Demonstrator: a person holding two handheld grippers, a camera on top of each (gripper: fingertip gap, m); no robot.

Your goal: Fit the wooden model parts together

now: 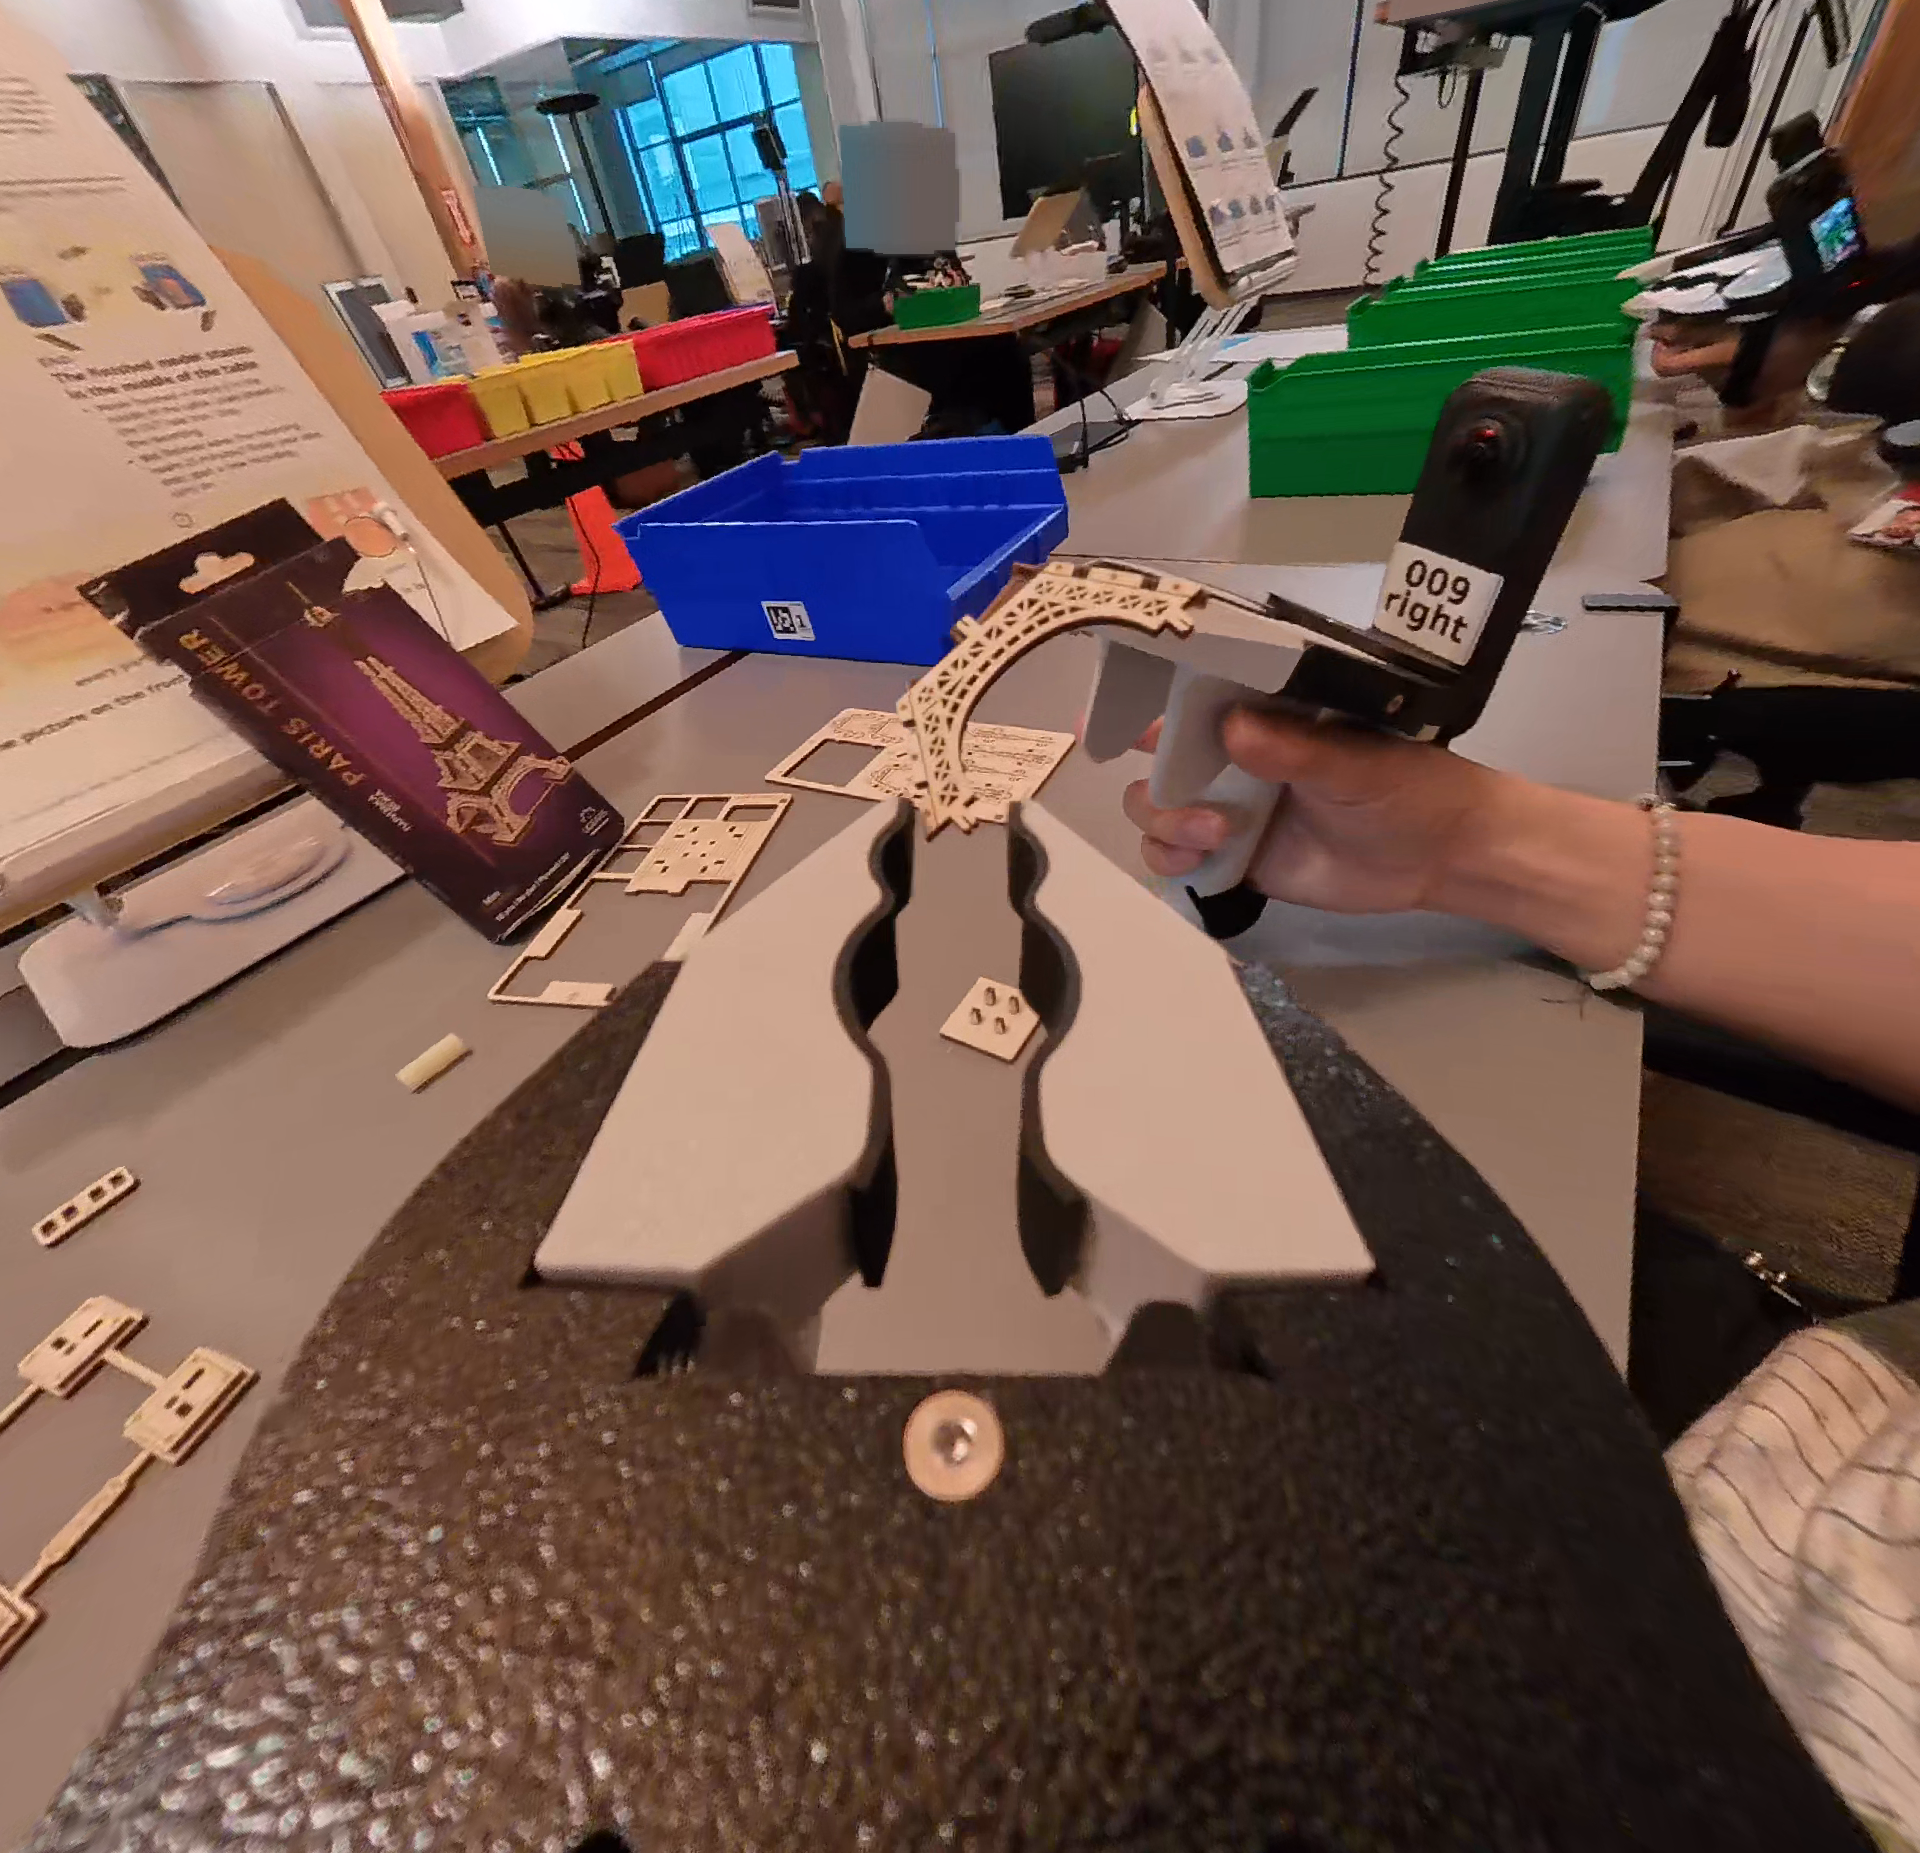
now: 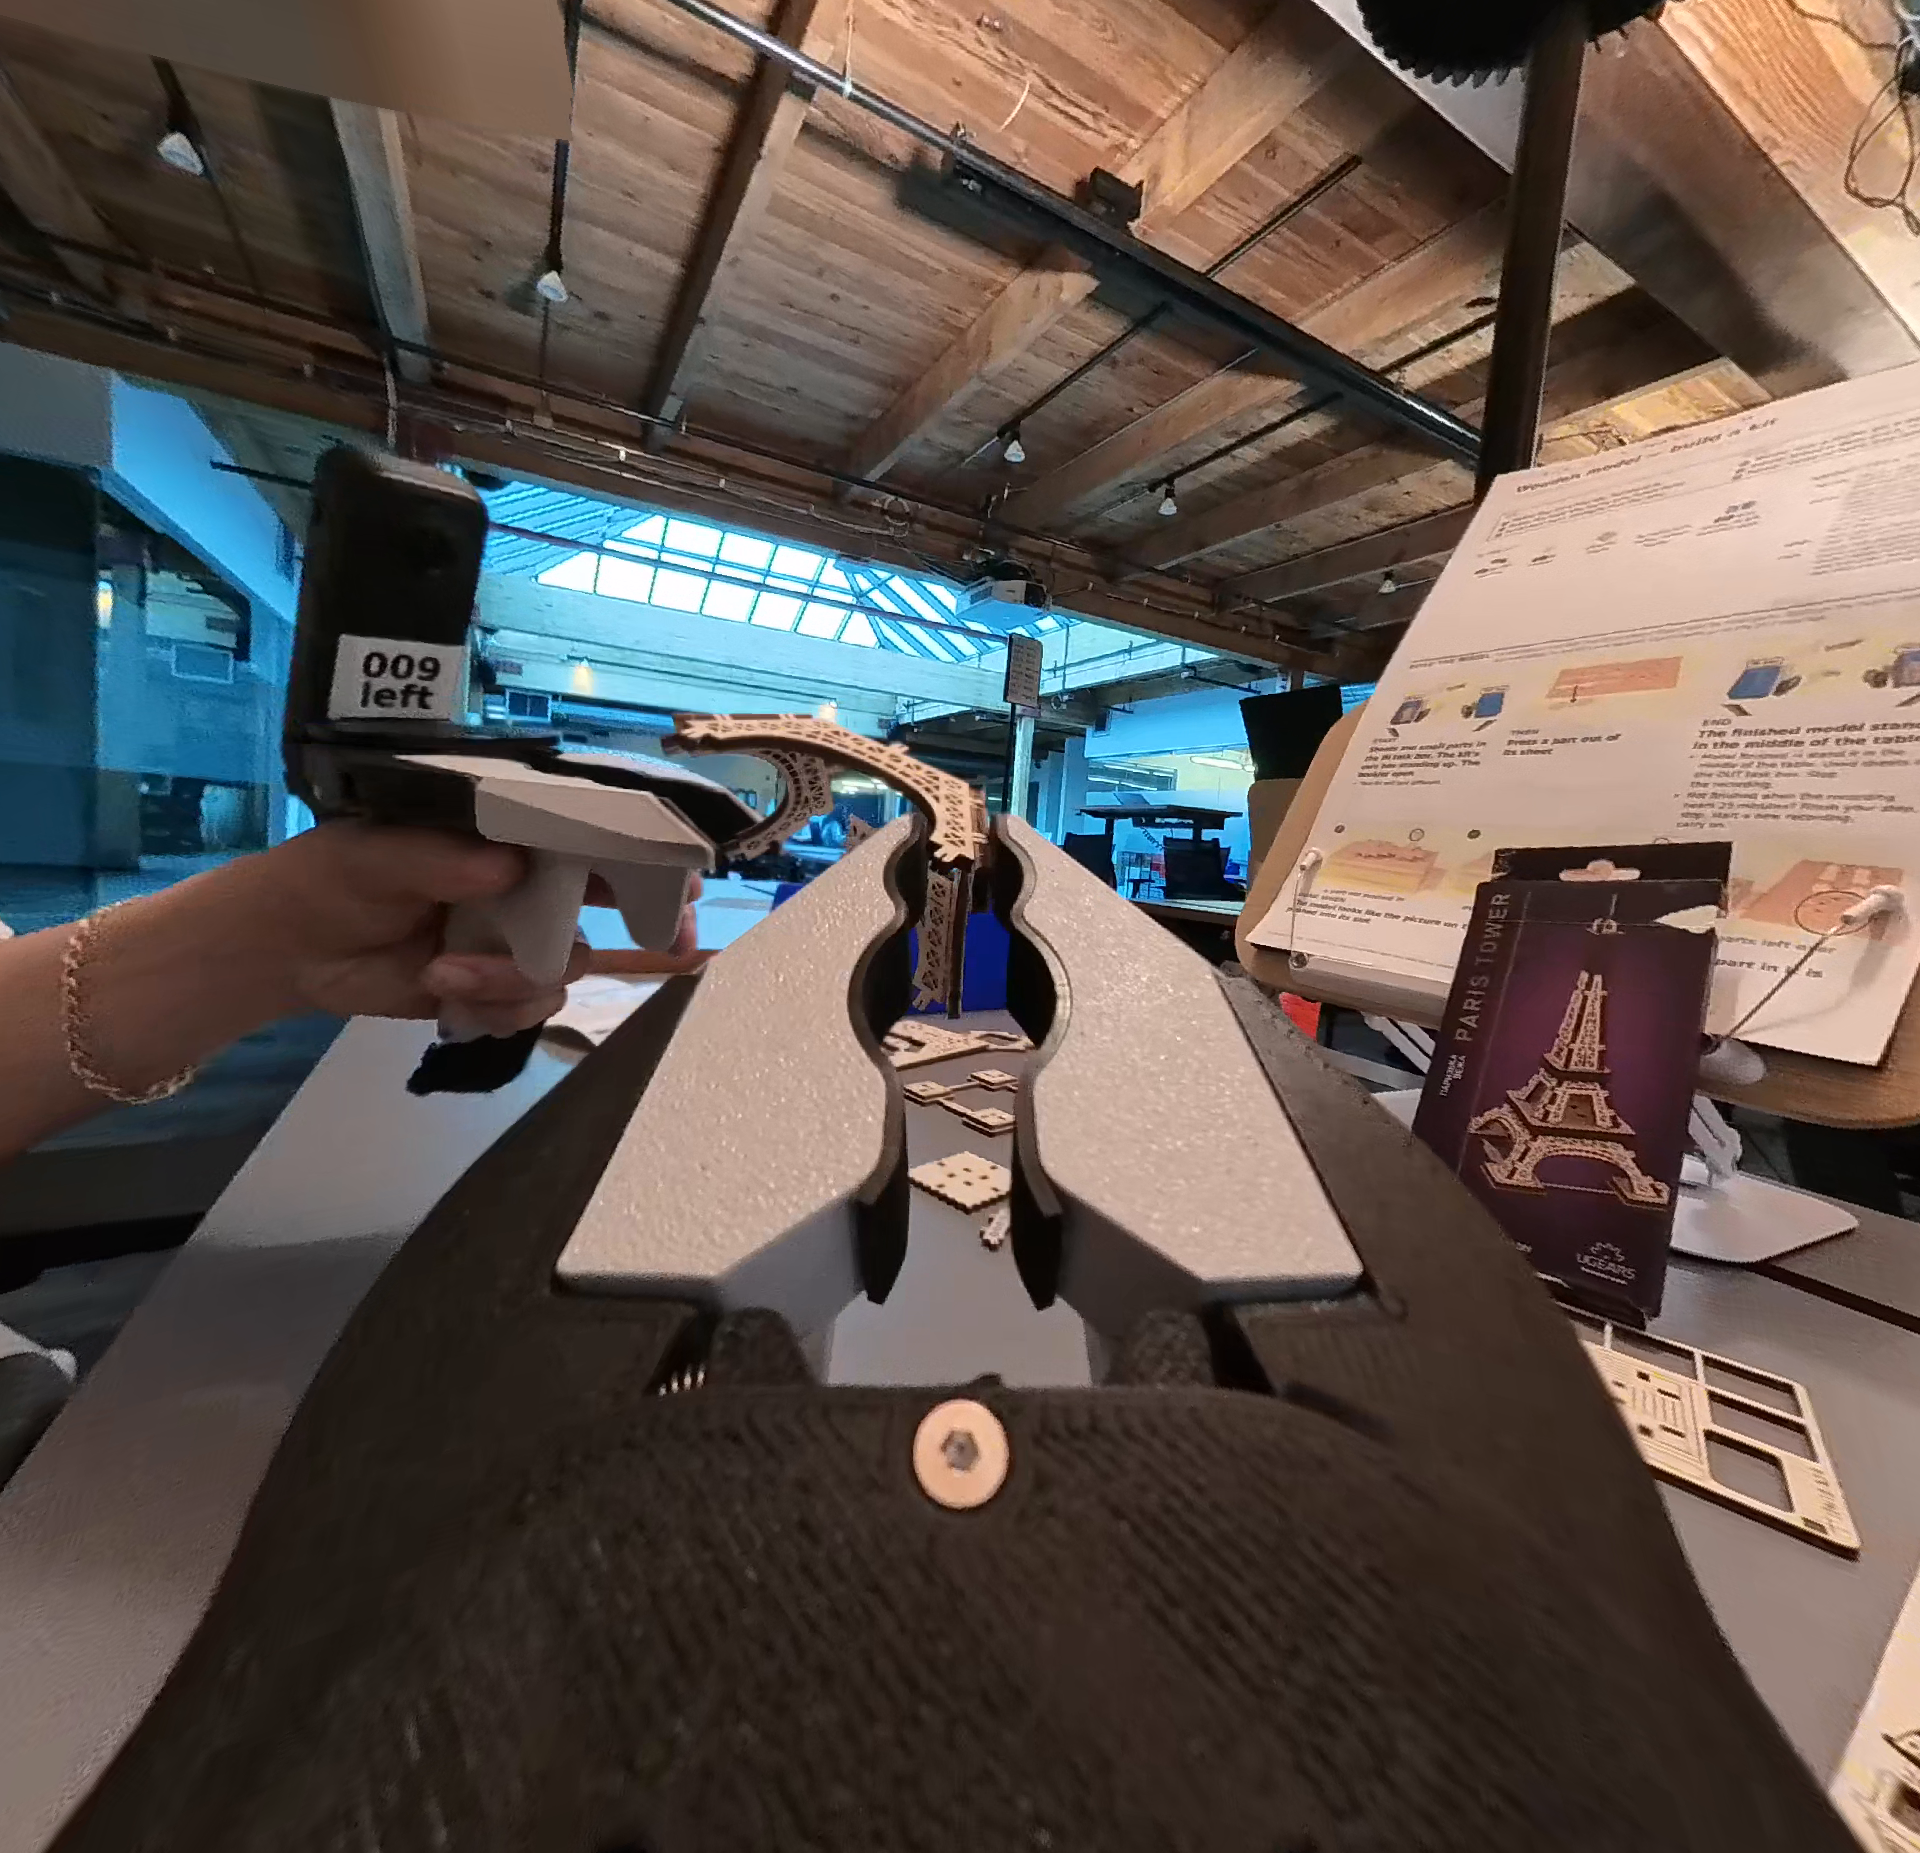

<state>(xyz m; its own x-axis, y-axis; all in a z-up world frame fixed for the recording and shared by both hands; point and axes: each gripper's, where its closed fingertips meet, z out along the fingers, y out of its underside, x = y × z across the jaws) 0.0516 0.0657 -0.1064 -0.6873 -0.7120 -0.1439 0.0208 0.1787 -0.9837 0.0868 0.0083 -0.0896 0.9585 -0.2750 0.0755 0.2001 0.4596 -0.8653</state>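
A wooden lattice arch (image 1: 966, 681) is held in the air between both grippers above the grey table (image 1: 312, 1128). My left gripper (image 1: 961, 816) is shut on the arch's lower foot. The right gripper (image 1: 1205, 614), held by a hand, grips the arch's upper band. In the right wrist view my right gripper (image 2: 956, 837) is shut on one end of the arch (image 2: 831, 754), and the left gripper (image 2: 727, 837) holds the other end. A second lattice piece (image 2: 940, 930) hangs below the arch between my right fingers. A small square pegged plate (image 1: 989, 1019) lies on the table below.
Punched wooden sheets (image 1: 665, 889) (image 1: 925, 759) (image 2: 1714, 1440), loose frame pieces (image 1: 125, 1388) and a small white stick (image 1: 431, 1060) lie on the table. The purple kit box (image 1: 384, 723) leans on an instruction board (image 1: 156, 349). A blue bin (image 1: 842, 546) and green bins (image 1: 1434, 390) stand behind. The left gripper's tips are roughly 8 cm from the right gripper's.
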